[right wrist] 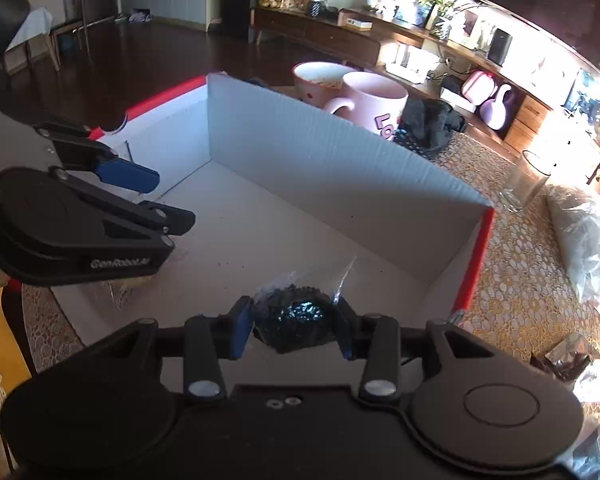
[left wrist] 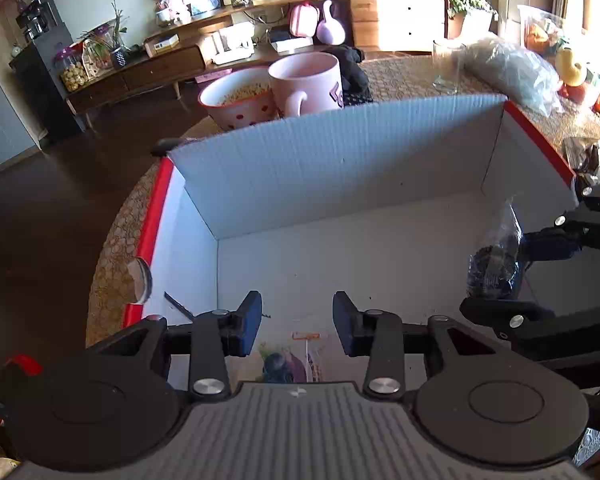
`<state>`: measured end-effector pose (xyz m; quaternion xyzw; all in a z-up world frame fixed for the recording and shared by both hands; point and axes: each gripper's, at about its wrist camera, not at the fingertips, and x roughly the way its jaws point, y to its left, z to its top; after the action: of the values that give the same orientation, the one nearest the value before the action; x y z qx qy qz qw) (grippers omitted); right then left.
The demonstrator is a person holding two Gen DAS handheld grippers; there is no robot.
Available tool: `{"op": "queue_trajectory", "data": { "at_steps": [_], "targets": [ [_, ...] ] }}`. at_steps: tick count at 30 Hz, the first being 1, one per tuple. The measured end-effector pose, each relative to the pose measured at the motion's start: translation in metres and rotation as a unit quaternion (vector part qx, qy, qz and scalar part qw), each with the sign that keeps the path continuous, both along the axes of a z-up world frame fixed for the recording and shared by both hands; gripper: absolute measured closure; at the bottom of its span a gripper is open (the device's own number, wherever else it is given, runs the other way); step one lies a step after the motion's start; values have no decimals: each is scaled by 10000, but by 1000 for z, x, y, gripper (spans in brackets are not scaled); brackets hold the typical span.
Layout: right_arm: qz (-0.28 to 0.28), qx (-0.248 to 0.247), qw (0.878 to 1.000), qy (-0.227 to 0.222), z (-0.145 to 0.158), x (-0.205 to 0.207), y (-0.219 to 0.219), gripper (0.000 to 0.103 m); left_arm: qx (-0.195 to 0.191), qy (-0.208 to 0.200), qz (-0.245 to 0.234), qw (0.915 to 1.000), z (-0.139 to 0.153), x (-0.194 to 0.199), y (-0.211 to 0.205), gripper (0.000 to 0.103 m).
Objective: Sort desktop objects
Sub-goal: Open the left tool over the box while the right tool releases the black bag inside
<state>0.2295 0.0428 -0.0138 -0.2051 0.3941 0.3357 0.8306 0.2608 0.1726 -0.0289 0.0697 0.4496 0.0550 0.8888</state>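
A white corrugated box (left wrist: 340, 132) with red edges lies open on the table, also seen in the right wrist view as the box (right wrist: 340, 148). My right gripper (right wrist: 294, 326) hangs over its near right part, shut on a dark ball in clear wrap (right wrist: 292, 318). The left wrist view shows the wrapped ball (left wrist: 494, 268) in the right gripper (left wrist: 500, 276). My left gripper (left wrist: 298, 322) is over the box's near left part, its blue pads apart. A small colourful packet (left wrist: 288, 360) shows below that gap, and no pad touches it. In the right wrist view the left gripper (right wrist: 172, 200) has nothing between its tips.
Behind the box stand a pink mug (left wrist: 306, 80) and a red-dotted bowl (left wrist: 236, 100). A drinking glass (left wrist: 446, 66) and a crumpled plastic bag (left wrist: 512, 72) sit at the back right on the lace cloth (right wrist: 512, 280). A dark cloth (right wrist: 428, 120) lies past the mug.
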Motion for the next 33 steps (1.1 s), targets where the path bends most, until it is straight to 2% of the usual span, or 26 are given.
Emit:
{"op": "queue_trajectory", "data": {
  "at_steps": [7, 15, 27, 31, 33],
  "targets": [
    [121, -63, 9999, 91, -4, 1, 1, 60, -24, 141, -26, 9999, -9, 1, -2, 65],
    [137, 13, 9999, -6, 2, -2, -2, 53, -44, 108, 43, 9999, -7, -4, -1, 65],
    [-25, 329, 9994, -121, 28, -20, -34, 48, -102, -71, 69, 9999, 16, -21, -11, 65],
    [-36, 438, 9989, -167, 37, -29, -43, 38, -104, -137, 96, 9998, 25, -29, -17, 65],
    [-23, 474, 9987, -209, 41, -35, -47, 38, -108, -175, 115, 9997, 30, -33, -20, 65]
  ]
}}
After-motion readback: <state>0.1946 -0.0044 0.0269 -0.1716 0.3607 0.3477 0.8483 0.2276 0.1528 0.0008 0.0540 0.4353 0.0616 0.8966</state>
